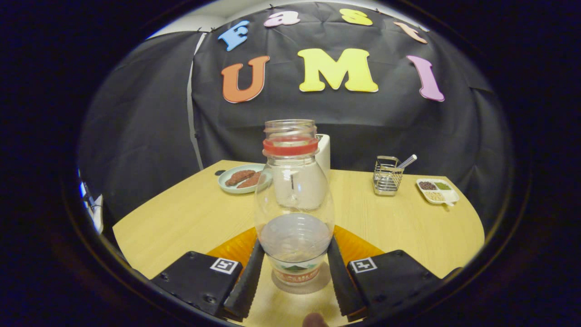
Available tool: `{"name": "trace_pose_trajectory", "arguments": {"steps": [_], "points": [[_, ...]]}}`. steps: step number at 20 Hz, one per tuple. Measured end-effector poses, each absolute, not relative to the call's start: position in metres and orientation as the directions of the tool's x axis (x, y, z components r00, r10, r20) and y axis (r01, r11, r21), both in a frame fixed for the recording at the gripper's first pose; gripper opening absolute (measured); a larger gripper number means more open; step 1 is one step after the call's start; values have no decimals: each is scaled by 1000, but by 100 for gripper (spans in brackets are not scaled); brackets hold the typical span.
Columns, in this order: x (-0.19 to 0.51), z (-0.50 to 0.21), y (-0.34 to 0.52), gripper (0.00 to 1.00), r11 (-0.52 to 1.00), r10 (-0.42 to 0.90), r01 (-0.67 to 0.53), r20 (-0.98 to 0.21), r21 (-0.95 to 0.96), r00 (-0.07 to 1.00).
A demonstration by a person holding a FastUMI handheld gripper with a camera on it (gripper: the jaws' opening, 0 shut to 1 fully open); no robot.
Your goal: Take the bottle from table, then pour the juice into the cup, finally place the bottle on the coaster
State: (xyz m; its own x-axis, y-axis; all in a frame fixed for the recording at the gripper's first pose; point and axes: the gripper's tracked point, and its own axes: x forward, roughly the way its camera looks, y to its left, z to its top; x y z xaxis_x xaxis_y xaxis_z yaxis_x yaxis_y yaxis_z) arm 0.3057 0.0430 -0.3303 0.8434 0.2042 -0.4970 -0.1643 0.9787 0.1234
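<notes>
A clear plastic bottle [292,190] with a red neck ring and no cap stands upright between my fingers. Its lower part looks greyish, and a label wraps its base. My gripper [296,247] is shut on the bottle, with one ribbed black finger [248,281] against each side of its lower body. An orange coaster [231,250] spreads out on both sides behind the fingers, its middle hidden by the bottle. I cannot tell whether the bottle's base rests on it. A white cup-like object [324,156] stands beyond the bottle, mostly hidden by it.
On the light wooden table [181,213] a pale plate [243,178] with brown food lies far left. A wire holder [387,176] with a utensil and a small divided tray [438,190] stand far right. The black cloth wall is behind.
</notes>
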Motion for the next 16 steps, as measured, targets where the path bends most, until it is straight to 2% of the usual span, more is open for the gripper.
{"name": "trace_pose_trajectory", "arguments": {"steps": [7,12,14,16], "points": [[308,-343,41,78,983,185,-159,-498,96,847],[305,-349,41,84,981,192,-162,-503,103,842],[304,-350,38,91,983,184,-155,-506,101,842],[304,-346,38,92,983,182,-152,-501,101,846]]}}
